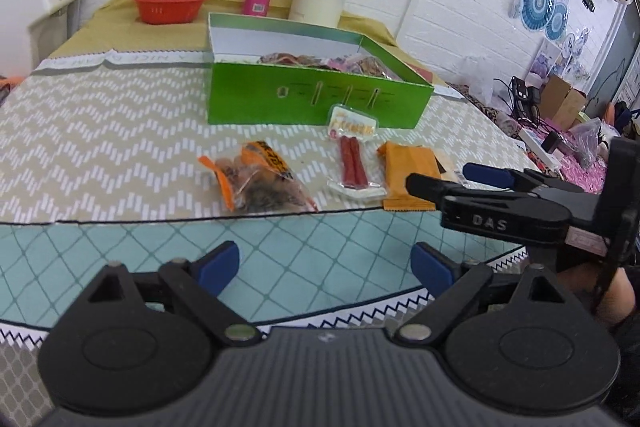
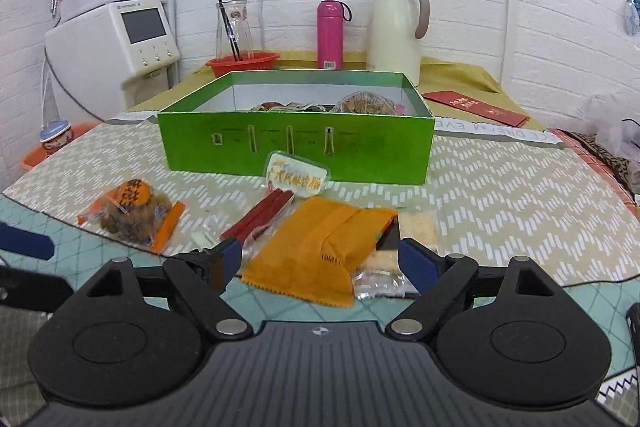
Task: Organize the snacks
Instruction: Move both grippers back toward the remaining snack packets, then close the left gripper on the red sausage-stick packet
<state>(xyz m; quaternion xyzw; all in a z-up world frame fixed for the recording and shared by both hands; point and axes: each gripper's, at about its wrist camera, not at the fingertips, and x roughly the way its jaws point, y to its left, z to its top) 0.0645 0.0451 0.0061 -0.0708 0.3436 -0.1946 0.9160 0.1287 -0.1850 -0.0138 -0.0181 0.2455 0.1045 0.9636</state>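
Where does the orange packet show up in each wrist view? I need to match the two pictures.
Left wrist: orange packet right of centre, partly behind the right tool.
Right wrist: orange packet low centre, just ahead of the open fingers.
Shared landmark: green box behind it.

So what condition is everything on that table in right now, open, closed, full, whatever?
Green box: lid off, a few snacks inside.
Orange packet: sealed, flat on the table.
Red sausage sticks: sealed, outside the box.
Pink bottle: capped, upright.
Cream jug: lid shut, upright.
Left claw: open, empty.
Right claw: open, astride the orange packet.
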